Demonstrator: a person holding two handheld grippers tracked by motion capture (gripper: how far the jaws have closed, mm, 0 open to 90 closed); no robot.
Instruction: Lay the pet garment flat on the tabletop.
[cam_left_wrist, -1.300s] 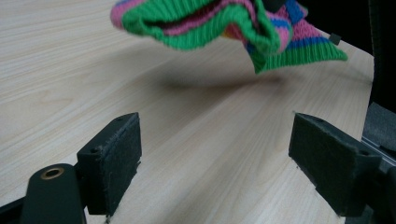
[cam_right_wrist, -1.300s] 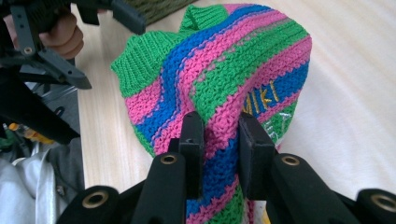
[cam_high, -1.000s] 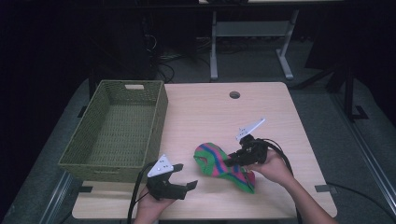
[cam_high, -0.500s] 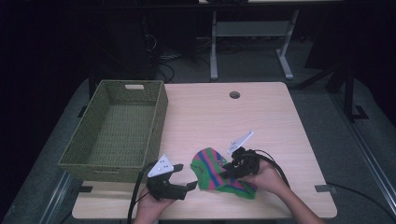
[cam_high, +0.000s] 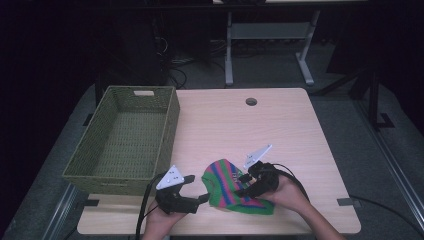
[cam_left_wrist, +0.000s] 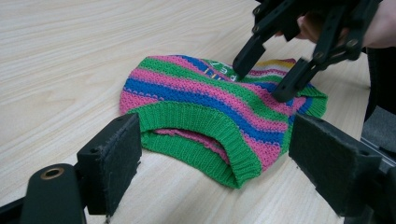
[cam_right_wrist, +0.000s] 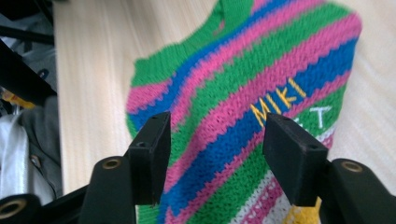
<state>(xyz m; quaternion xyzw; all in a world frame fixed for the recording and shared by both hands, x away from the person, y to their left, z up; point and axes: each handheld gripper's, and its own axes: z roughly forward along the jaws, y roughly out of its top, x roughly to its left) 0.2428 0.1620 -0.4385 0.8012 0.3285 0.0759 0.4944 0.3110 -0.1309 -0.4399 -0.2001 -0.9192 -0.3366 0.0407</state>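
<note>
A pale wooden table (cam_high: 280, 130) stands in a dim room, with desk legs and cables in shadow behind it. On the table's near edge, toward six o'clock of the high view, lies a small striped knit sweater (cam_high: 234, 187) in green, pink and blue, flat on the wood. Its long axis runs from about ten o'clock to four o'clock, and the ribbed green opening (cam_left_wrist: 205, 135) faces the left gripper.

The right gripper (cam_high: 246, 184) sits on top of the sweater, coming in from about four o'clock, the hand behind it low over the table. Its jaws have just been opening and stand apart above the knit, with the yellow lettering (cam_right_wrist: 275, 103) between them and nothing pinched.

The left gripper (cam_high: 196, 189) lies at about nine o'clock of the sweater, just beside the ribbed edge, jaws spread wide and level with the table, holding nothing. It looks the better placed for the hem.

A woven green basket (cam_high: 169, 130) stands well apart, toward ten o'clock of the sweater.
</note>
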